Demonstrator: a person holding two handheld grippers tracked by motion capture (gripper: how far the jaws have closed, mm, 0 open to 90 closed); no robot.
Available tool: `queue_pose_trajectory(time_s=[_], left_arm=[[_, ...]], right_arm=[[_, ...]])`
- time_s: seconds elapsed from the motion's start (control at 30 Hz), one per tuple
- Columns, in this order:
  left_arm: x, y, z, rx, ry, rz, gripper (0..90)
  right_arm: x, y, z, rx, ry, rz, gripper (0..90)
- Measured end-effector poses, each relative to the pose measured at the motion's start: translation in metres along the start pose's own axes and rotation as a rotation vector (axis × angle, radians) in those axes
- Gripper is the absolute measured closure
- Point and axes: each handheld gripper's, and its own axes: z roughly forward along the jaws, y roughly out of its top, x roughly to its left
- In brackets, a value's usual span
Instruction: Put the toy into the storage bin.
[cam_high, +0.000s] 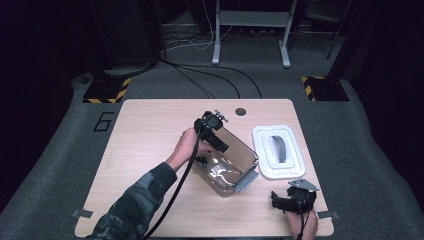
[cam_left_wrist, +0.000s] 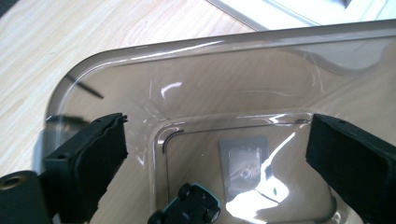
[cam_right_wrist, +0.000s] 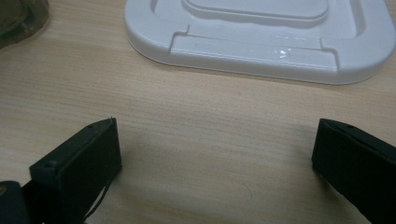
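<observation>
Where the person's hands come in at the near edge of the wooden table (cam_high: 150, 125), the right gripper (cam_high: 292, 199) rests low near the front right corner, its jaws standing wide apart with bare wood between them in the right gripper view. Just beyond it lies a white lid (cam_high: 276, 150) with a grey handle (cam_high: 280, 148), flat on the table; its near rim (cam_right_wrist: 261, 51) crosses the top of the right gripper view, apart from the jaws.

To the left of the lid, mid-table, sits a clear plastic container (cam_high: 227, 162), set at a slant to the table's edges, with a grey latch (cam_high: 247, 180) hanging at its near right corner. That latch and the lid lie between the two grippers. A camouflage sleeve (cam_high: 135, 205) reaches from the bottom edge up to the left hand (cam_high: 185, 147), which holds the left gripper (cam_high: 218, 145) over the container's far left part, pointing down into it; its cable (cam_high: 175, 195) trails back along the forearm.

Seen along the left gripper's jaws, they stand wide open, nothing pressed between them. A small toy car (cam_left_wrist: 189, 205), teal with black wheels, lies on the container's floor below and between the jaws, free of both pads. The container's rim (cam_left_wrist: 187, 44) curves around beyond it.

Farther off, a dark round grommet (cam_high: 241, 111) marks the table's far edge.
</observation>
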Motion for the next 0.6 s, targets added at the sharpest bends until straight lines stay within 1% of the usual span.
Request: queue_pose_trajectory(time_s=[0.03, 0.1, 0.2, 0.37, 0.43, 0.53, 0.6], left_arm=[[0.001, -0.003, -0.004, -0.008, -0.004, 0.002, 3.3], [0.001, -0.007, -0.011, -0.019, 0.005, -0.002, 1.9], [0.005, -0.015, -0.023, -0.039, 0.000, -0.006, 0.0], [0.013, -0.030, -0.041, -0.077, 0.005, -0.017, 0.0], [0.015, -0.036, -0.048, -0.084, 0.012, -0.014, 0.0], [0.019, -0.045, -0.058, -0.108, 0.025, -0.021, 0.0], [0.021, -0.053, -0.065, -0.127, 0.031, -0.032, 0.0]], right_arm=[[0.000, 0.000, 0.000, 0.000, 0.000, 0.000, 0.8], [0.000, 0.000, 0.000, 0.000, 0.000, 0.000, 0.7], [0.000, 0.000, 0.000, 0.000, 0.000, 0.000, 0.7], [0.000, 0.000, 0.000, 0.000, 0.001, 0.000, 0.7], [0.000, 0.000, 0.000, 0.000, 0.001, 0.000, 0.7], [0.000, 0.000, 0.000, 0.000, 0.001, 0.000, 0.7], [0.000, 0.000, 0.000, 0.000, 0.001, 0.000, 0.7]])
